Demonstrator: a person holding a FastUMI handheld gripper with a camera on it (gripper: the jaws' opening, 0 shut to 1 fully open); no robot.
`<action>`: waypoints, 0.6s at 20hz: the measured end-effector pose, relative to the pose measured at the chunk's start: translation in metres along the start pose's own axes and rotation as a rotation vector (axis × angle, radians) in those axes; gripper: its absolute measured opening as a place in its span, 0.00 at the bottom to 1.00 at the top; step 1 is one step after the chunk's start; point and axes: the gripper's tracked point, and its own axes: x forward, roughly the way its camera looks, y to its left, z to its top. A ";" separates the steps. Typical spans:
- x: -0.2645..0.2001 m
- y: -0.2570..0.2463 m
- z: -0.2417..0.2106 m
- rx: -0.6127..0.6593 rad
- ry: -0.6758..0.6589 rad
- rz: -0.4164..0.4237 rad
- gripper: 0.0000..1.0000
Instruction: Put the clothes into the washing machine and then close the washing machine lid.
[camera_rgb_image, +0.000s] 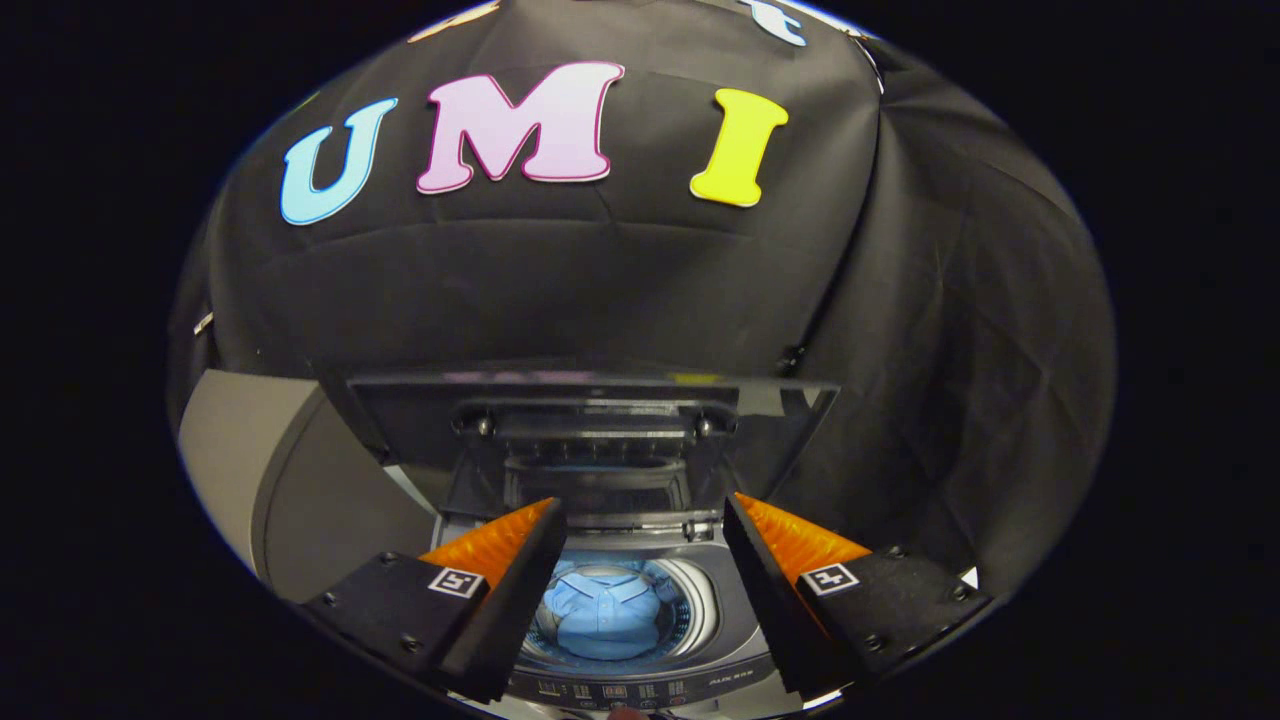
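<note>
A top-loading washing machine (640, 690) stands below me with its dark glass lid (590, 420) raised upright behind the drum opening. Inside the drum (690, 610) lies a light blue shirt (605, 615), collar showing. My gripper (645, 510) hovers above the opening, open, with nothing between its fingers. The shirt shows in the gap between the two fingers, well below them. The lid's lower edge sits just beyond the fingertips.
The machine's control panel (610, 690) runs along its front edge beneath the fingers. A grey surface (260, 450) stands to the left of the machine. Black cloth wall hangs close behind and to the right of the raised lid.
</note>
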 end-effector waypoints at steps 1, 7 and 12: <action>0.000 0.001 0.009 0.012 -0.014 0.002 0.99; 0.015 0.009 0.063 0.038 -0.075 0.022 0.99; 0.042 0.017 0.079 0.054 -0.067 0.031 0.99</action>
